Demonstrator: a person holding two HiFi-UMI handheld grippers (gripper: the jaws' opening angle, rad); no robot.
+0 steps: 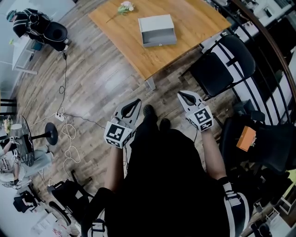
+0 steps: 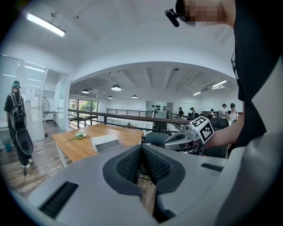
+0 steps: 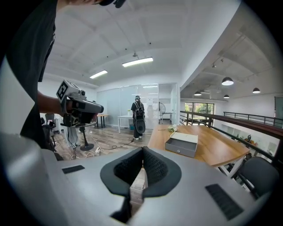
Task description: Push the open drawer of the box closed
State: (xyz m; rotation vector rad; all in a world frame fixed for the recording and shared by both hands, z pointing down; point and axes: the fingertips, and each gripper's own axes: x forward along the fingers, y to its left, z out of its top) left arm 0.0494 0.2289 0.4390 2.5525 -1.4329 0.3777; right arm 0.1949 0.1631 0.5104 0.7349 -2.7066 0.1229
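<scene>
With jaws pressed together on nothing, the left gripper [image 1: 136,102] and right gripper [image 1: 184,95] hang at the waist, well apart from the box [image 1: 155,21] on the far table [image 1: 196,25], where an off-centre shove might slide it instead of seating the drawer [image 1: 158,37].

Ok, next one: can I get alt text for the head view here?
Seen from above, a person holds the left gripper and right gripper low, both shut and empty, well short of a wooden table. On it sit a grey box with its drawer open and a small bunch of flowers.
</scene>
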